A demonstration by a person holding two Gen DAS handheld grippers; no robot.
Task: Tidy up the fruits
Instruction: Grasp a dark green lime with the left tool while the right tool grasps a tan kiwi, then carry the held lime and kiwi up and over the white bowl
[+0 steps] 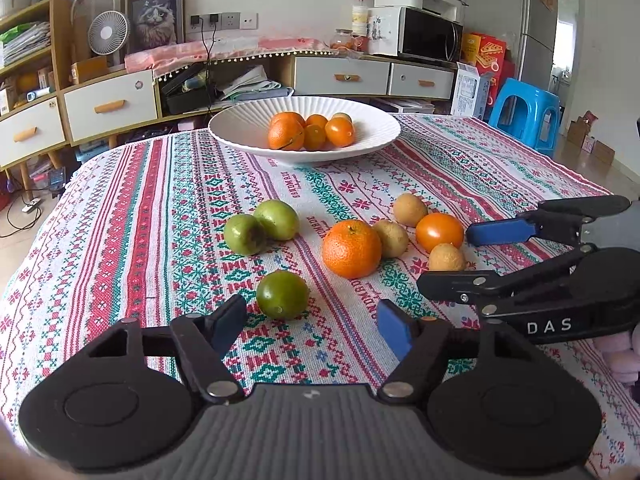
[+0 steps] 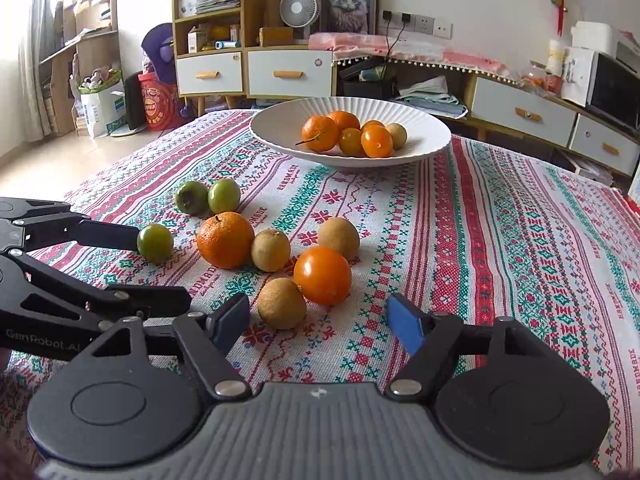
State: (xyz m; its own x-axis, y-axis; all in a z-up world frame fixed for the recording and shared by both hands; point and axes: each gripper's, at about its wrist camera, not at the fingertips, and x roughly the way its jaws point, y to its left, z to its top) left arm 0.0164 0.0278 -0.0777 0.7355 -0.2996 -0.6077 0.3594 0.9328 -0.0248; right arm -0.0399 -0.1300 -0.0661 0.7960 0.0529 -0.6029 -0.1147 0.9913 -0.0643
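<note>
A white ribbed bowl (image 1: 372, 128) at the table's far side holds several orange fruits (image 1: 286, 131); it also shows in the right wrist view (image 2: 430, 128). On the cloth lie three green fruits, one (image 1: 282, 295) just ahead of my open, empty left gripper (image 1: 310, 326). A large orange (image 1: 351, 248), a smooth orange fruit (image 2: 322, 275) and three tan fruits lie in a cluster. The nearest tan fruit (image 2: 281, 303) sits just ahead of my open, empty right gripper (image 2: 318, 322). The left gripper also shows in the right wrist view (image 2: 160, 268), and the right gripper in the left wrist view (image 1: 444, 256).
The table wears a patterned red, green and white cloth (image 1: 160, 208). Behind it stand low cabinets with drawers (image 1: 108, 104), a fan (image 1: 107, 32), a microwave (image 1: 430, 34) and a blue stool (image 1: 524, 110) at the right.
</note>
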